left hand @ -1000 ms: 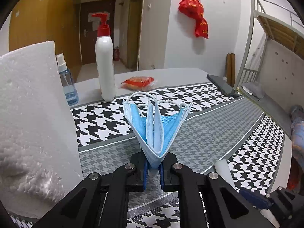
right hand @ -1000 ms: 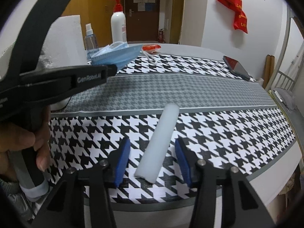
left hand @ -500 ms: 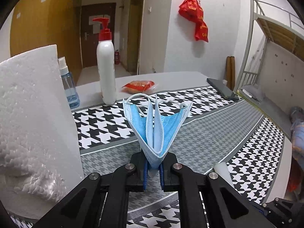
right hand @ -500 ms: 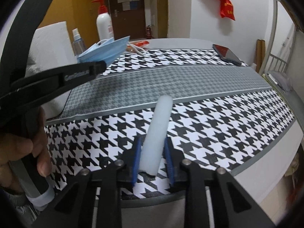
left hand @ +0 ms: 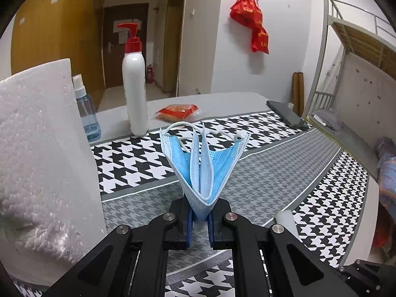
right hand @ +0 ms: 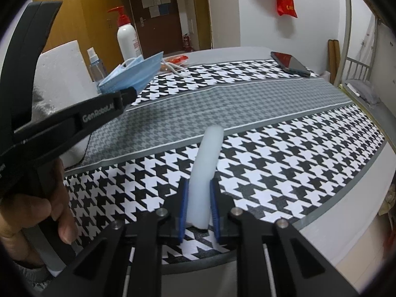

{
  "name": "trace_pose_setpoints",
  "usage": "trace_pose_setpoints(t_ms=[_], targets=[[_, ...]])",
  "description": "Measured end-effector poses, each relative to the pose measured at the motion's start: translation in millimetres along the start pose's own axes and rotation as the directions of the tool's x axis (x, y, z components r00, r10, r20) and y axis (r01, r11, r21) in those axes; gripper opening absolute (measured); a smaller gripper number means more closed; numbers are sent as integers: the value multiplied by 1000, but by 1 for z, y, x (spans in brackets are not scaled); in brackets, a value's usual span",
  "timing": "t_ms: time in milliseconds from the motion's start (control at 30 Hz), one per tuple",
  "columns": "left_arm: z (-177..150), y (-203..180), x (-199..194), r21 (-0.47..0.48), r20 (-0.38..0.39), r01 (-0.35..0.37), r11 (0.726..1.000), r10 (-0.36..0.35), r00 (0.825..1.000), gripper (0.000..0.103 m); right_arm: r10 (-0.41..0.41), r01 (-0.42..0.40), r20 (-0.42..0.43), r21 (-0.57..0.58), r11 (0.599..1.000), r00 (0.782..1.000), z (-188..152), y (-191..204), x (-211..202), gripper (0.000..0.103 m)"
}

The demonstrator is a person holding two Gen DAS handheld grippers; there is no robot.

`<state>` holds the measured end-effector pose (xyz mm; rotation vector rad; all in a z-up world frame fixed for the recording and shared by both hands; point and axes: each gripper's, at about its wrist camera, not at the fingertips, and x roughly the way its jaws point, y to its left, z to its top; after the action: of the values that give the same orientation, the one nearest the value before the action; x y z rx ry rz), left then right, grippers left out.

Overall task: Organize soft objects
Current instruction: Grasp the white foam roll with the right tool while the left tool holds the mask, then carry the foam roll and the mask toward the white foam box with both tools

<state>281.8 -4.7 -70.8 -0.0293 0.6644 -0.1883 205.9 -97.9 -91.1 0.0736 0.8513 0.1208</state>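
While the left tool point(left hand: 199, 219) clamps the mask point(left hand: 203, 163), right tool point(right hand: 199, 209) closing on foam rod point(right hand: 206, 163), hand point(right hand: 32, 212) seen only from right.

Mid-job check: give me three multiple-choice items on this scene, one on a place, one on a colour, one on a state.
1. Where does the phone lie?
A. at the table's far right edge
B. beside the spray bottle
C. under the mask

2. What colour is the tall white bottle's pump?
A. blue
B. red
C. black

3. What does the right gripper grip?
A. nothing
B. the mask
C. the white foam stick

Key:
A: the phone lies at the far right.
B: the pump bottle has a red top.
C: the right gripper has just been closing, pads against the white foam stick; the left gripper pinches the mask.
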Motion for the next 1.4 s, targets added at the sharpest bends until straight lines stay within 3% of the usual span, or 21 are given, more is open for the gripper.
trace_pose_setpoints(t_ms=[633,1400], targets=[[7,-14,-26,48,70,-12,999,8,998,10,116,-115,60,-19,993,991,24,-46,-13,20],[16,-22,-113,107,227,-1,994,-23,974,10,157,-153,180,-34,988,971,38,-63,-57,20]])
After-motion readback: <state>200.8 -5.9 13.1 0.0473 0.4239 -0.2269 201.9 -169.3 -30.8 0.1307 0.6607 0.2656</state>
